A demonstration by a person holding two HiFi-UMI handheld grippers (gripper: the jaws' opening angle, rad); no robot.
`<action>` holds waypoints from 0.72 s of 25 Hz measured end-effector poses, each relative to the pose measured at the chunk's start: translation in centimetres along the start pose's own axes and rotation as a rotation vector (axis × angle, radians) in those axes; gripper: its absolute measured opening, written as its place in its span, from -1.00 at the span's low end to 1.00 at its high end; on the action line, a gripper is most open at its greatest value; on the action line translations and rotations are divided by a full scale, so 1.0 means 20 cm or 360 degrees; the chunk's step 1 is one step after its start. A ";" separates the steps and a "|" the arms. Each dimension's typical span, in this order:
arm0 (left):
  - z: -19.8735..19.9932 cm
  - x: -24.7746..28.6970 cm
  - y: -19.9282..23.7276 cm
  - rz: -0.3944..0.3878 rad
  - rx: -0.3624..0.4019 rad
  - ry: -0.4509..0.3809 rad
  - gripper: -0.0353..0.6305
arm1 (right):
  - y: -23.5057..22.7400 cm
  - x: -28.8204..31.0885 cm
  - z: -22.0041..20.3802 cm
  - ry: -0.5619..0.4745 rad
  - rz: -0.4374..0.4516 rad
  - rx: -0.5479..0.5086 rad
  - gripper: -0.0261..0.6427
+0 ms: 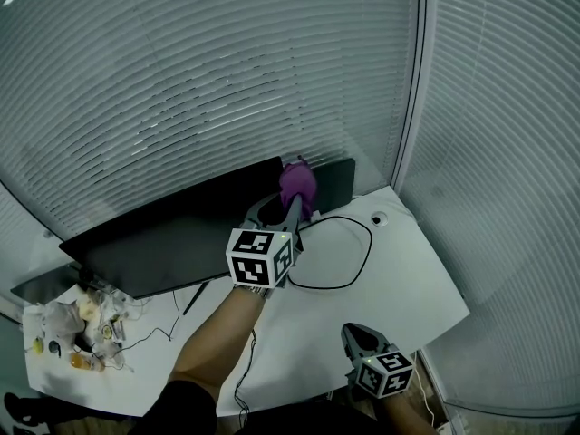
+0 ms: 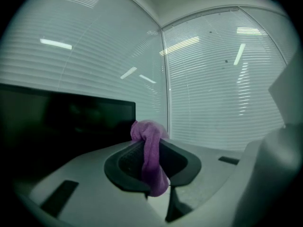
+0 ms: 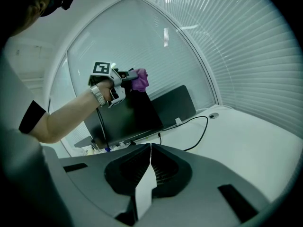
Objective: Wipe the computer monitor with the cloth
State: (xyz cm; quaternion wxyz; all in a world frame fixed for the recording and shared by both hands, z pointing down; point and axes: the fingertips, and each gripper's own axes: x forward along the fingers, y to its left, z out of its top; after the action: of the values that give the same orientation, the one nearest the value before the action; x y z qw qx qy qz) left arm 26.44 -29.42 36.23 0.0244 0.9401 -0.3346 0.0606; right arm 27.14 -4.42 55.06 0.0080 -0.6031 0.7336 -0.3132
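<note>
Holding the crumpled purple fabric cloth (image 2: 144, 131) in clamped jaws at the wide black flat-panel computer monitor's (image 1: 172, 238) upper right corner, the left gripper (image 1: 288, 208) called for light overlapping strokes, while the right gripper (image 3: 149, 167) hung closed and empty

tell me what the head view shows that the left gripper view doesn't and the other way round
Only the head view shows the right gripper near the bottom edge, the white desk, a looped black cable and small clutter at the desk's left end. Only the left gripper view shows, close up, the left gripper with jaws closed on the crumpled purple cloth. Both show that cloth, the black flat monitor and slatted window blinds.
</note>
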 end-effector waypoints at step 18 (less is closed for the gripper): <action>-0.62 0.03 0.04 0.0023 -0.0171 0.0231 -0.66 | -0.09 0.11 -0.08 0.0111 -0.0024 0.0012 -0.85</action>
State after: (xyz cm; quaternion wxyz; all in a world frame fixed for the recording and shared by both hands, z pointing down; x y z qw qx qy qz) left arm 25.09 -29.39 48.56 0.0985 0.9281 -0.3415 0.1107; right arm 27.47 -5.83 57.90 -0.0178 -0.5972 0.7277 -0.3369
